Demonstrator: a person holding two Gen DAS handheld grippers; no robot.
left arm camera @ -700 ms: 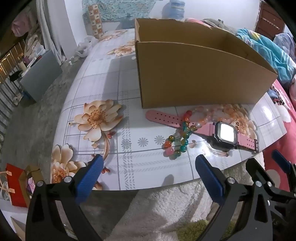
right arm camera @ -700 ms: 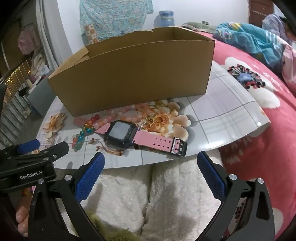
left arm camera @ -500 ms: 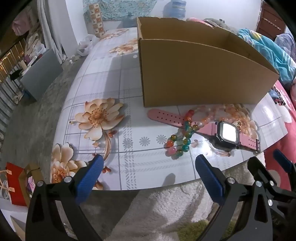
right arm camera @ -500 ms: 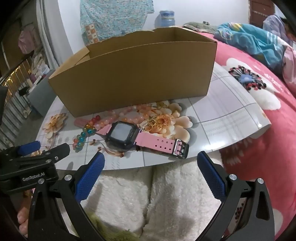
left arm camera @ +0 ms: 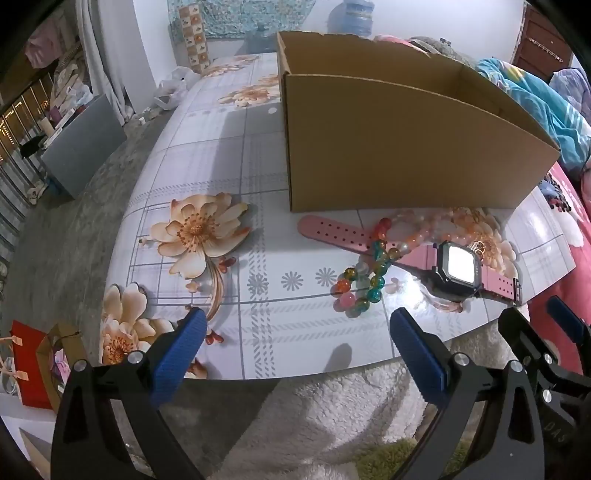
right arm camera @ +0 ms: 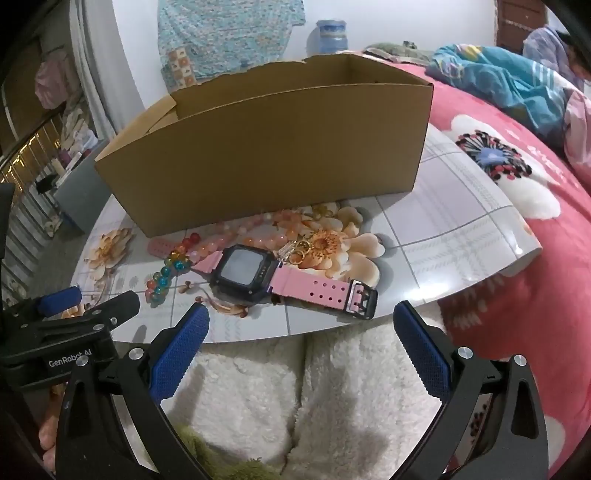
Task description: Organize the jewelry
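Nothing sorted yet, by my reading. My left gripper [left arm camera: 295, 345] and my right gripper [right arm camera: 301, 338] both hang spread wide at the near table edge, nothing between the pads of either.

Jewelry, all ahead of me on the table [left arm camera: 192, 177]:
- pink watch [right arm camera: 251, 273] lies flat, just beyond my right gripper, buckle end toward its right finger.
- multicoloured bead bracelet [left arm camera: 364, 284] ahead of my left gripper's right finger, touching the watch strap.
- pale peach bead bracelet [left arm camera: 417, 227] farther out, draped across the strap, close to the box.
- small gold rings [right arm camera: 299, 251] just past the watch face; too small to tell the count.

Cardboard box [left arm camera: 406, 147] stands open behind the jewelry. What little of its inside shows looks bare; the floor is hidden. I judge that all the pieces are left to move.

Surface: glossy sheet, grey grid with orange flowers. Below my grippers, white fleece [right arm camera: 351, 398]. Right of me, a red floral blanket [right arm camera: 535, 314]; a crumpled blue one farther off. Far wall: water jug [right arm camera: 332, 35], patterned cloth.
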